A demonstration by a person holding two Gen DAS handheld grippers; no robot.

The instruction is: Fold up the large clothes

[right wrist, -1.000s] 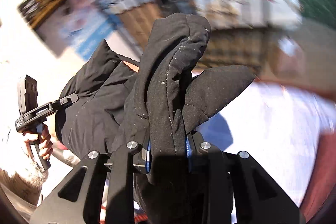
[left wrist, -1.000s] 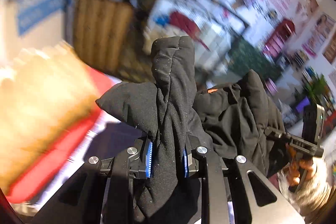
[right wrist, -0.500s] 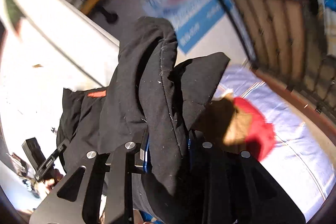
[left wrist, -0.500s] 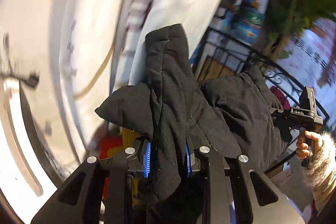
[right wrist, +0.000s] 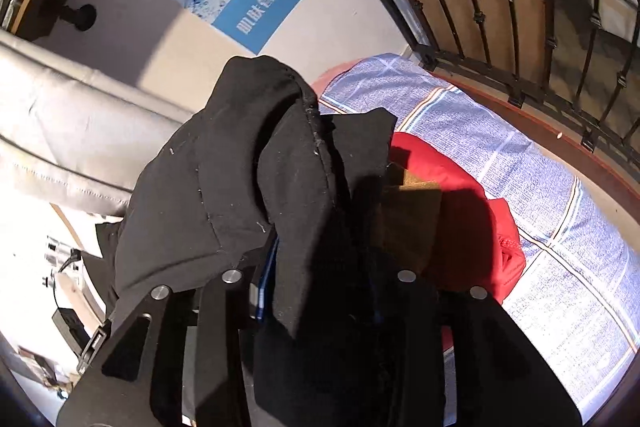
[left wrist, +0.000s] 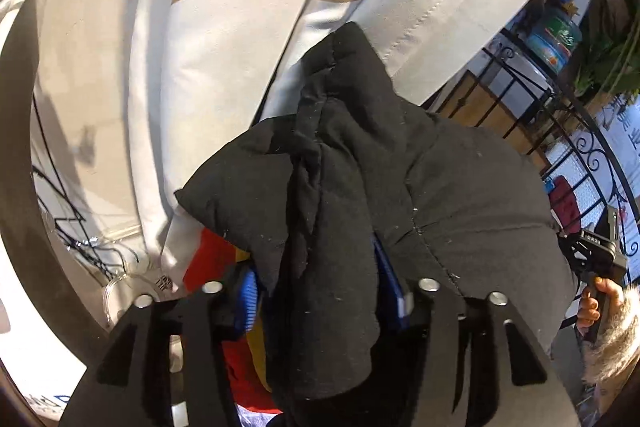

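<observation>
Two views | left wrist: left gripper [left wrist: 324,291] jaws just spread, blue ribbed pads clear of puffy black quilted jacket [left wrist: 360,187] bunched centre frame between them | right wrist: right gripper [right wrist: 320,291] jaws just spread likewise, jacket fold draped between, red padded garment [right wrist: 460,211] right on blue checked sheet [right wrist: 540,195].

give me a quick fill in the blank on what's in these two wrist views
1. The garment between both tools is a ____ coat.
2. Under the coat in the right wrist view lies a ____ garment, with a brown one on it.
3. The sheet beneath is checked in ____ and white.
4. The railing behind the bed is made of ____ bars.

Missing words: black; red; blue; metal
</observation>
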